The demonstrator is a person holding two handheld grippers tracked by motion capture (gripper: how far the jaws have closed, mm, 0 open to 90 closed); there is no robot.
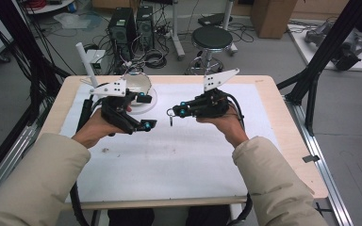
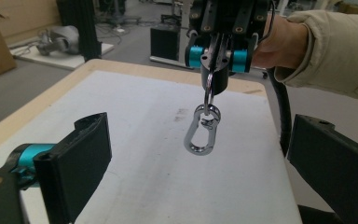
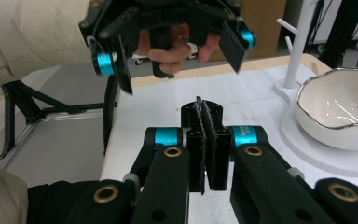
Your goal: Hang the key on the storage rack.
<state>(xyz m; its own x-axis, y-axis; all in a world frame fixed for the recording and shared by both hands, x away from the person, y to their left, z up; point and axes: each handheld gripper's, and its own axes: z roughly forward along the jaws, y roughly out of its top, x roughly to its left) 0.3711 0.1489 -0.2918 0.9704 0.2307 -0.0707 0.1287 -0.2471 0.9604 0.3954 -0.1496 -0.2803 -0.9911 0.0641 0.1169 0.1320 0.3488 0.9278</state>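
Note:
A silver carabiner [image 2: 201, 133] hangs from a small metal ring [image 2: 208, 88], free in the air over the white mat [image 2: 135, 140]. My right gripper [image 2: 216, 63] is shut on that ring, jaws pressed flat together in the right gripper view [image 3: 206, 112]. In the high view it [image 1: 178, 112] is held mid-table with the carabiner [image 1: 171, 118] dangling below its tip. My left gripper [image 1: 147, 111] faces it from the left, open, with nothing between its black jaws. Its pads [image 2: 81, 158] stand wide on either side of the hanging carabiner, short of it. From the right gripper view, the left gripper [image 3: 177, 51] is open too.
A white bowl [image 1: 139, 84] with a silver rim sits on a round white base with an upright post [image 1: 86, 61] at the mat's far left, just behind the left gripper. The bowl [image 3: 340, 107] lies close to the right gripper's side. Wooden table edges [image 1: 283, 117] frame the mat.

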